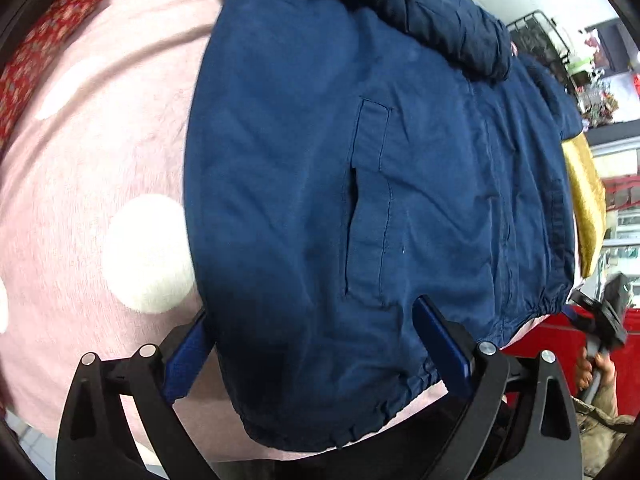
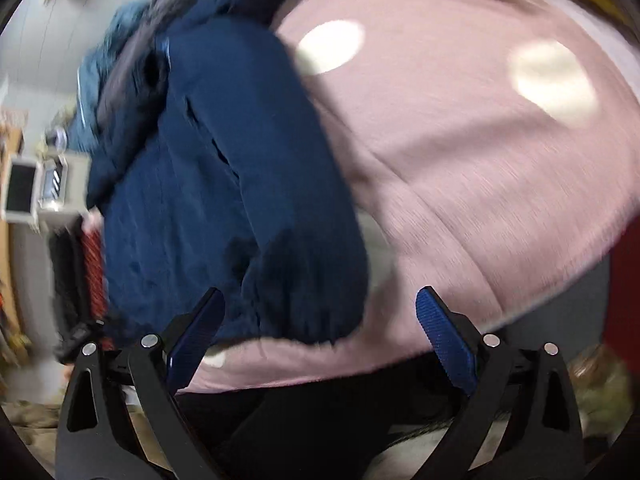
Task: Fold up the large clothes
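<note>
One navy jacket (image 1: 320, 184) lies on a pink blanket (image 1: 100, 168) with white dots, and two grippers hang over its near hem. In the left wrist view, going from the left, a red floral cloth (image 1: 44, 40) sits at the far left edge, then comes a broad bare stretch of blanket, on which two white dots show clearly and a third is cut off at the left edge. The jacket follows, with a yellow cloth (image 1: 586, 200) just beyond its right edge. The left gripper (image 1: 316, 344) stands with its jaws spread wide; its two blue pads straddle the gathered hem, the left pad beside the jacket's left edge and the right pad over the fabric, gripping nothing. The jacket's long axis runs from near to far, elastic hem nearest, a slit pocket along the same line, and a folded sleeve (image 1: 448, 12) lying across the far end. At the right edge the person's hand (image 1: 598, 372) holds the handle of the other tool. In the right wrist view, which is blurred, the jacket (image 2: 224, 200) fills the left half and open blanket (image 2: 480, 184) with two white dots clearly showing fills the right. The right gripper (image 2: 320, 336) is also spread wide, the jacket's near right corner between its pads, ungripped.
</note>
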A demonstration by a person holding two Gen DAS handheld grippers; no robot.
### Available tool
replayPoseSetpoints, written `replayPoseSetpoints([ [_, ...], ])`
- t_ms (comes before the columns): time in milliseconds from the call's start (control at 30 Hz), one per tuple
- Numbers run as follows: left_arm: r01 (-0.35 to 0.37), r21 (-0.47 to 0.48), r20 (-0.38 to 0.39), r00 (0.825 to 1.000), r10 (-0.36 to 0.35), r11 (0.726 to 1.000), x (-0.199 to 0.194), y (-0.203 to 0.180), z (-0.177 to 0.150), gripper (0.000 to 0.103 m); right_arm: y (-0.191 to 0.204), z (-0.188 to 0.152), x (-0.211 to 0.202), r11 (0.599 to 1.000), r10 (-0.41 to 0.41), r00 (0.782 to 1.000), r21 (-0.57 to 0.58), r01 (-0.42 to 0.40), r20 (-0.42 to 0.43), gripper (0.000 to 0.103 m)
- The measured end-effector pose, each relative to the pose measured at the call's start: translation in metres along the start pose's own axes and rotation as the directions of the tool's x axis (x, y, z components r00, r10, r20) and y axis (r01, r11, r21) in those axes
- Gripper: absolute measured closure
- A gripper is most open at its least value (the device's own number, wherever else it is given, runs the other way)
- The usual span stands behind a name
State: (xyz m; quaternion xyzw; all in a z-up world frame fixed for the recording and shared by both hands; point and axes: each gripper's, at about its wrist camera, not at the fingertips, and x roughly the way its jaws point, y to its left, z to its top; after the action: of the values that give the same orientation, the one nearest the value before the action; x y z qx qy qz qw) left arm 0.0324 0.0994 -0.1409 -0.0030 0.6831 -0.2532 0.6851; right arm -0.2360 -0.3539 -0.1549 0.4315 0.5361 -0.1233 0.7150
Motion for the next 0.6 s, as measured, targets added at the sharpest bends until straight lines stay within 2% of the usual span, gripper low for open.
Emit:
replayPoseSetpoints([
  [67, 0.009, -0.003, -0.001, 1.0, -0.009, 1.0, 0.005, 0.001, -0.007, 0.013, 0.007, 0.013, 0.019, 1.0, 0.009, 0.999, -0.016, -0.01, -0.044, 0.008],
  [133, -0.039, 0.017, 0.006, 0.999, 0.039, 0.999, 0.013, -0.002, -0.015, 0.024, 0.012, 0.021, 0.043, 0.997, 0.078, 0.988, 0.013, -0.077, -0.13, 0.011],
  [200, -0.083, 0.033, 0.02, 0.996, 0.083, 0.996, 0.019, -0.006, -0.019, 0.031, 0.026, 0.019, 0.057, 0.998, 0.036, 0.982, -0.041, -0.044, -0.183, 0.025],
  [233, -0.103, 0.039, 0.033, 0.994, 0.102, 0.994, 0.02, -0.009, -0.02, 0.037, 0.033, 0.018, 0.062, 0.996, -0.001, 0.981, -0.089, -0.017, -0.195, 0.046],
  [267, -0.118, 0.038, 0.042, 0.992, 0.116, 0.992, 0.021, -0.013, -0.02, 0.04, 0.04, 0.017, 0.064, 0.991, -0.027, 0.979, -0.133, 0.0, -0.202, 0.058],
  [333, -0.125, 0.026, 0.051, 0.991, 0.123, 0.992, 0.018, -0.02, -0.018, 0.063, 0.043, 0.019, 0.061, 0.99, -0.008, 0.978, -0.139, -0.021, -0.207, 0.069],
  [433, -0.104, 0.002, 0.098, 0.99, 0.103, 0.995, 0.001, -0.036, -0.017, 0.081, 0.048, 0.027, 0.049, 0.978, 0.017, 0.967, -0.196, -0.068, -0.253, 0.077],
  [533, -0.11, -0.012, 0.148, 0.983, 0.111, 0.994, -0.021, -0.057, -0.023, 0.085, 0.061, 0.032, 0.024, 0.945, 0.034, 0.954, -0.3, -0.128, -0.299, 0.083],
  [600, -0.137, -0.031, 0.172, 0.975, 0.141, 0.99, -0.034, -0.074, -0.037, 0.086, 0.073, 0.04, -0.002, 0.907, 0.026, 0.945, -0.39, -0.16, -0.326, 0.086],
])
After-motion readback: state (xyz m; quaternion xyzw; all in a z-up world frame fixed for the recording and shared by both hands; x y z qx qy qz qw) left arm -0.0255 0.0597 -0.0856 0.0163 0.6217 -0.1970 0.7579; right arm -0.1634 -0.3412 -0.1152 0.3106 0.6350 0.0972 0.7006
